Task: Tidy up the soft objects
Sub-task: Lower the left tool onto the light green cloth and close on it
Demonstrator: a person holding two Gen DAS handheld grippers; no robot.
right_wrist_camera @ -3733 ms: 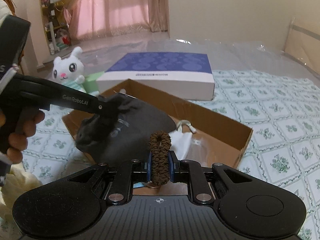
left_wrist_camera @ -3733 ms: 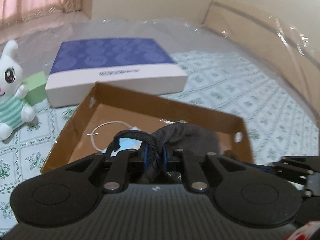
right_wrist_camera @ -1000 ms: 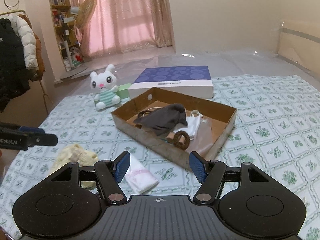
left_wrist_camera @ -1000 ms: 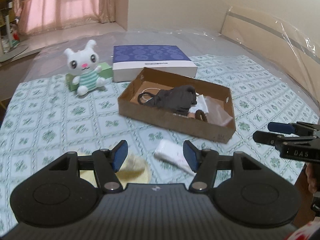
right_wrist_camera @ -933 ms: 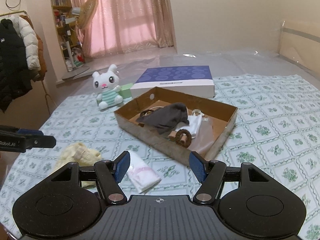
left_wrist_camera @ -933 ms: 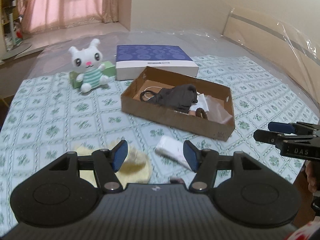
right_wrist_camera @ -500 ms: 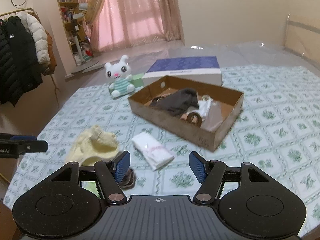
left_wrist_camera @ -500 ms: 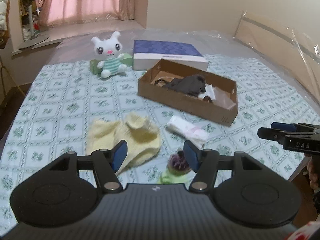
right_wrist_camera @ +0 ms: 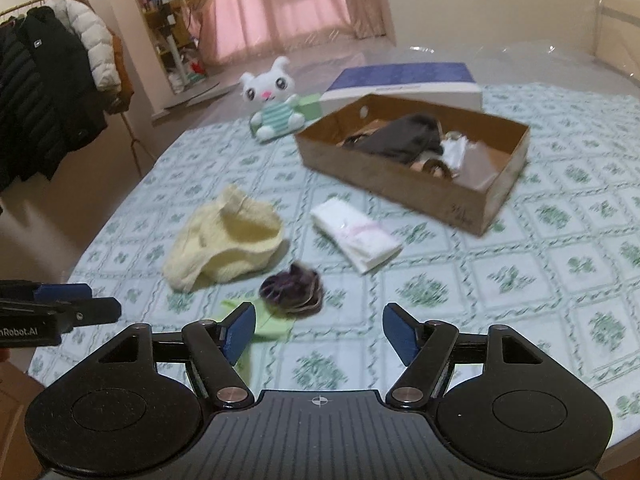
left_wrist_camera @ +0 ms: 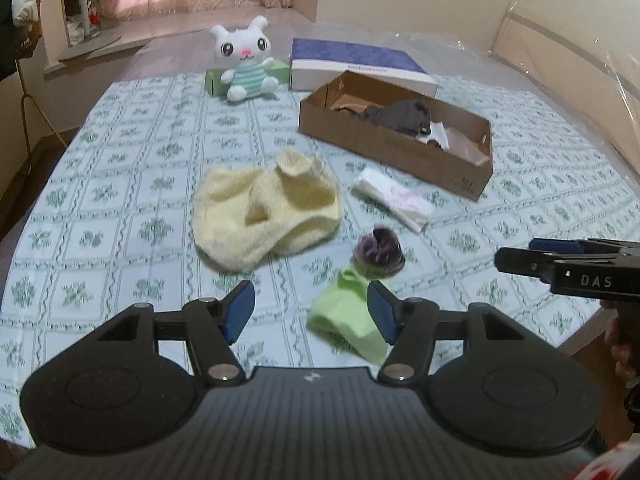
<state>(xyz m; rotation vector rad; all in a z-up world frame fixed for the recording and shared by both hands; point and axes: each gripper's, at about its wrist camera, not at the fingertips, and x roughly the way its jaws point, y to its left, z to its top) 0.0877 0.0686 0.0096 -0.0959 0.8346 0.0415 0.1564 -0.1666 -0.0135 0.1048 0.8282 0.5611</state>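
A brown cardboard box on the patterned cloth holds a dark grey pouch, a brown scrunchie and white items. In front of it lie a pale yellow knit cloth, a white folded packet, a purple scrunchie and a light green cloth. My left gripper is open and empty, just above the green cloth. My right gripper is open and empty, near the purple scrunchie.
A white plush rabbit sits by a green box at the back. A blue and white flat box lies behind the cardboard box. The table edge is close in front. Coats hang at left.
Both grippers let go of the pouch and brown scrunchie, which now lie in the box, and pulled back. The yellow cloth, purple scrunchie and green cloth came into view.
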